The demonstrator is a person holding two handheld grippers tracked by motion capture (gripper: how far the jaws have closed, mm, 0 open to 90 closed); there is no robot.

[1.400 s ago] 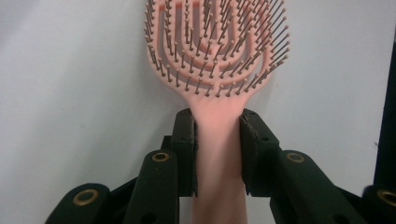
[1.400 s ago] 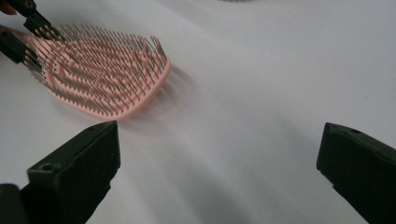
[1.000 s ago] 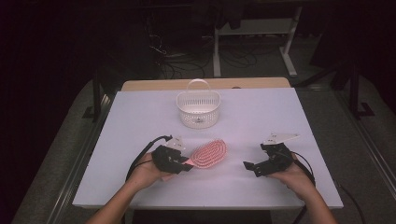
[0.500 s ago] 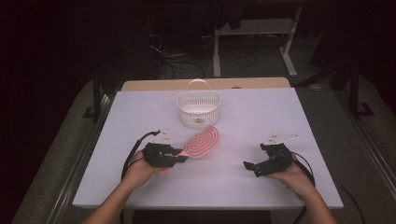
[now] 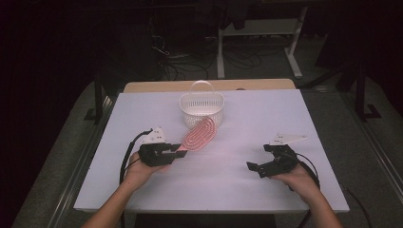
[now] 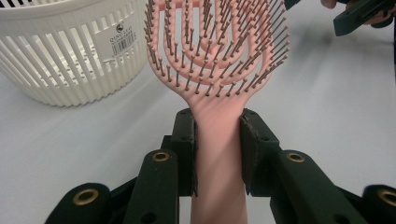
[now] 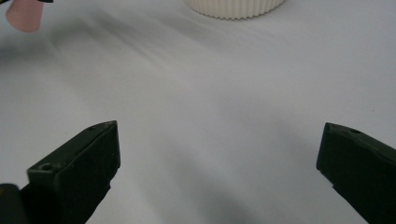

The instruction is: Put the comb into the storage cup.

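Brush (image 5: 199, 134) is clenched by its handle in the left tongs (image 5: 178, 150), head aimed at 1 o'clock toward the basket (image 5: 202, 109), probably so it drops in easily, while the right tongs (image 5: 256, 166) sit released at 4 o'clock on the table (image 5: 285, 109).

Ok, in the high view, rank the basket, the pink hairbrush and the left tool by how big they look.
1. White basket, largest.
2. Left tool and pink hairbrush look alike in extent; the tool hides the brush's handle, so no ranking.
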